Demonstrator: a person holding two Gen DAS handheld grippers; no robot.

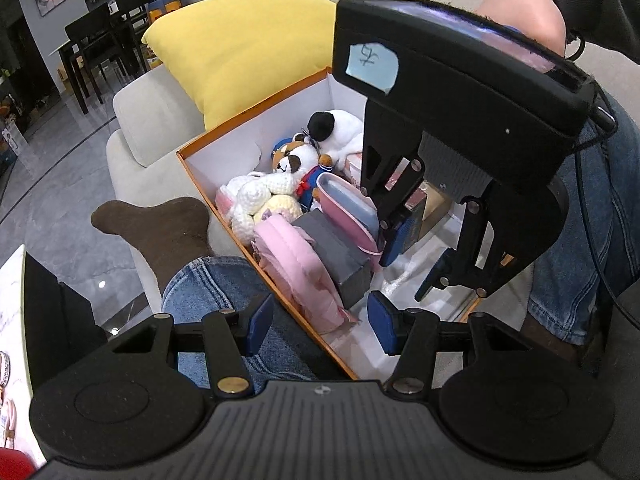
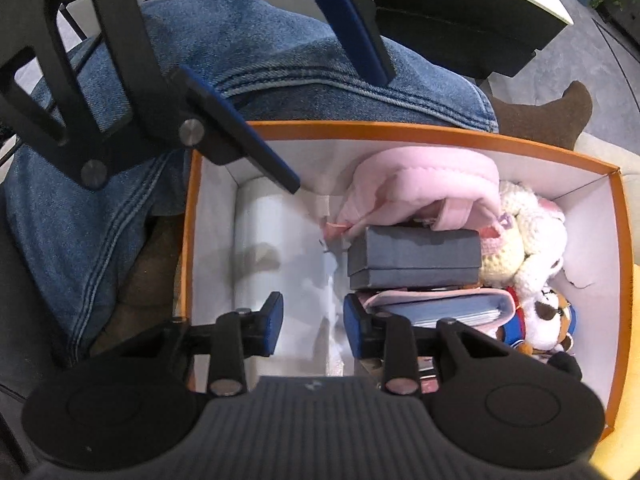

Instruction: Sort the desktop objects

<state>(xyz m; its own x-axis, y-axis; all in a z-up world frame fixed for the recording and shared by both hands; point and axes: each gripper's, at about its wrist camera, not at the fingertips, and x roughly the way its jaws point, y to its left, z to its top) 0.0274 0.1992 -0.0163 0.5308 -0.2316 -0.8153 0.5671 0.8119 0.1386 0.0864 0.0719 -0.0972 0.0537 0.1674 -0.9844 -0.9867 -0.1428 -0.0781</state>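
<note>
Toys and cases fill an orange-rimmed cardboard box (image 2: 404,130) resting between denim-clad legs. Both tongs hang apart and empty: the right tongs (image 2: 313,325) over the box's bare white floor, the left tongs (image 1: 316,322) at its rim. At the right tongs' two o'clock lies a matte grey rectangular case (image 2: 414,256), long axis crosswise, against a padded pink pouch (image 2: 424,184); crocheted plush toys (image 2: 528,236) lie beyond.

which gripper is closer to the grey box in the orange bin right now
Right. The right gripper hangs open inside the orange bin, just beside the grey box. The left gripper is open too, back at the bin's near edge over the jeans.
</note>
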